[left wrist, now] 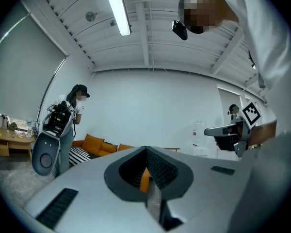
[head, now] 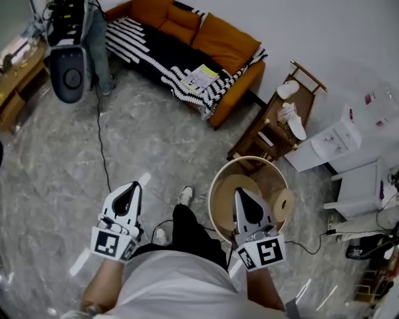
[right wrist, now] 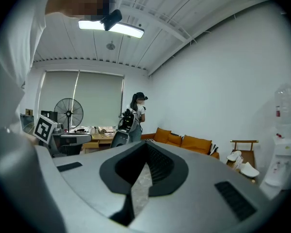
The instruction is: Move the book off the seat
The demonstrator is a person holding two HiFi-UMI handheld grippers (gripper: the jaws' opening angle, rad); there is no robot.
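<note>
The book (head: 201,78), pale with a yellow-green cover, lies on the black-and-white striped blanket (head: 153,53) on the seat of the orange sofa (head: 234,44) at the far side of the room. Both grippers are held low in front of the person, well short of the sofa. My left gripper (head: 132,190) is shut with nothing in it, and the left gripper view (left wrist: 146,152) looks level toward the sofa (left wrist: 94,143). My right gripper (head: 240,195) is also shut and empty; beyond its tips (right wrist: 146,147) the sofa (right wrist: 184,142) shows far off.
A person (head: 98,35) with a grey device (head: 70,72) stands by the sofa's left end. A round wooden basket (head: 217,186) sits under my right gripper. A wooden rack with slippers (head: 279,121) and a white dispenser (head: 332,141) stand at the right. A cable (head: 103,145) crosses the floor.
</note>
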